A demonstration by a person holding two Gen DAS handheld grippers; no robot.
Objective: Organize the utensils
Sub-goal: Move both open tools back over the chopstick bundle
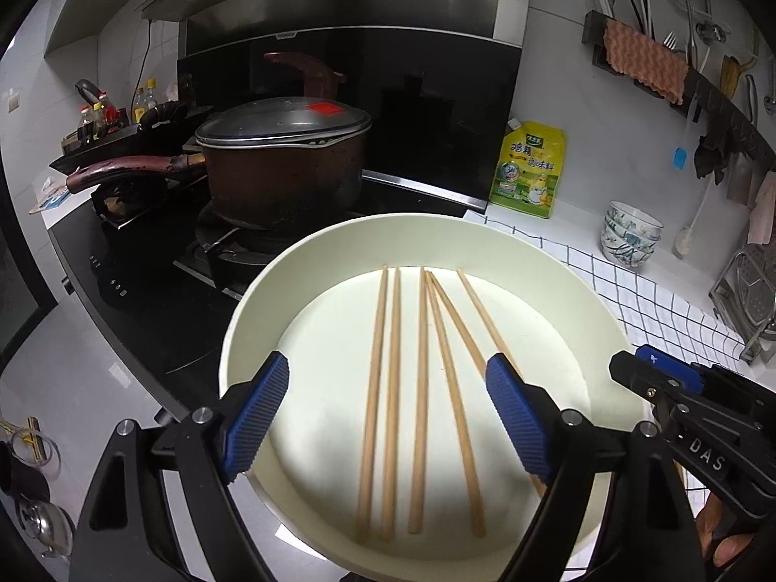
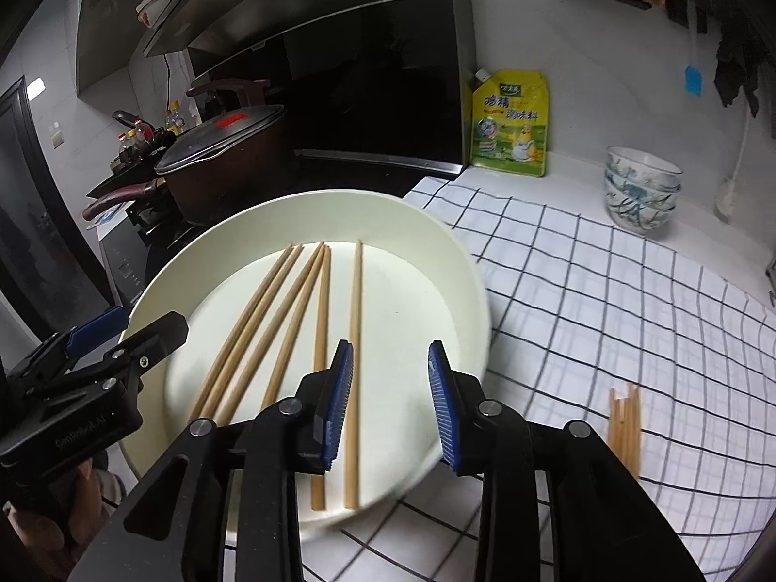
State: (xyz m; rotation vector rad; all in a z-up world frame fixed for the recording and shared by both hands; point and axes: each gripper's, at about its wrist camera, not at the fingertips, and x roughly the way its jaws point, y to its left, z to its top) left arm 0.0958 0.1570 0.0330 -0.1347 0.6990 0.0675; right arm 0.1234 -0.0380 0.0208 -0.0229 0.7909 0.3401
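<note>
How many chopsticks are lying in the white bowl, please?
6 chopsticks, fanned lengthwise across the floor of the white bowl; some lower ends are hidden.

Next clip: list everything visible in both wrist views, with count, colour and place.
Round shallow bowl: one, cream, straddling stove edge and cloth.
Wooden chopsticks in bowl: five, tan, lying lengthwise.
Wooden chopsticks on cloth: small bundle, tan, right of bowl; count unclear.
Checked cloth: one, white with dark grid, on counter.
Lidded pot: one, brown, on stove.
Seasoning pouch: one, yellow, against wall.
Patterned bowls: stack, white-blue, back of counter.
Left gripper: blue pads, open over bowl.
Right gripper: blue pads, open over bowl's right side.
</note>
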